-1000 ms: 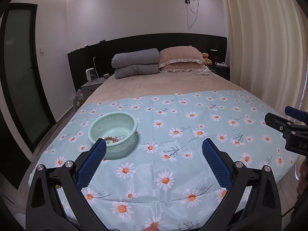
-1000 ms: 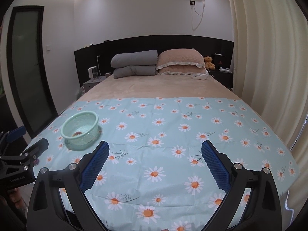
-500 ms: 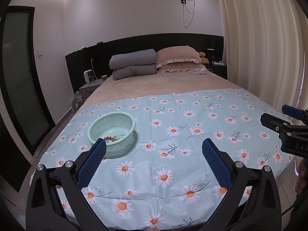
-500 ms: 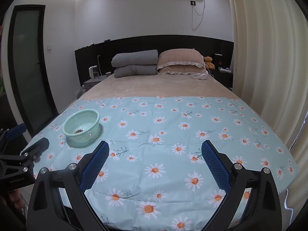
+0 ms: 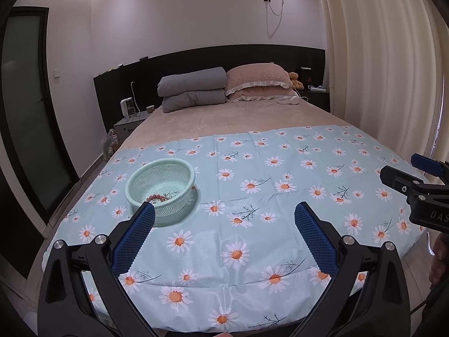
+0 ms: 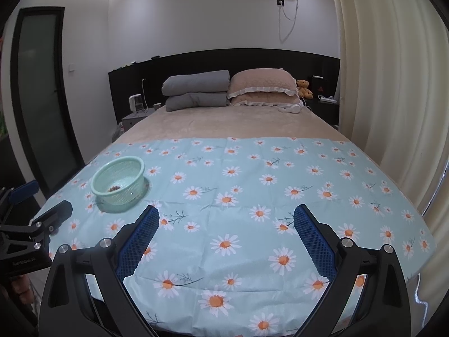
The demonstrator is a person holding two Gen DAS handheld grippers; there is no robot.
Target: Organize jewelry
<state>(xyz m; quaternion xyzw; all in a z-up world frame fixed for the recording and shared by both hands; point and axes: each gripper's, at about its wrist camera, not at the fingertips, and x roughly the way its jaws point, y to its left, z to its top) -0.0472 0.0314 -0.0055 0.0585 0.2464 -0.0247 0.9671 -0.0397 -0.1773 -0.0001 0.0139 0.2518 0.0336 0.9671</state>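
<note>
While both grippers hover above the near end of the bed (image 6: 224, 120), the task seems to be at its beginning or its end; the pictures alone cannot decide it. The left gripper (image 5: 224, 221) has its fingers spread wide and holds nothing, and the right gripper (image 6: 226, 220) is also released and holds nothing. The jewelry (image 5: 161, 196), a bracelet of reddish beads with some thin chains, lies inside the green basket (image 5: 132, 181), which stands on the daisy cloth (image 5: 280, 196) just ahead of the left gripper's left finger, and well ahead and to the left of the right gripper. No other jewelry is visible on the cloth, so either all is collected already or the pieces must yet be taken out and sorted. Compared with one second ago, the basket stays at the same place on the cloth, and both grippers have drawn back and risen a little, so more of the cloth's near edge shows.
</note>
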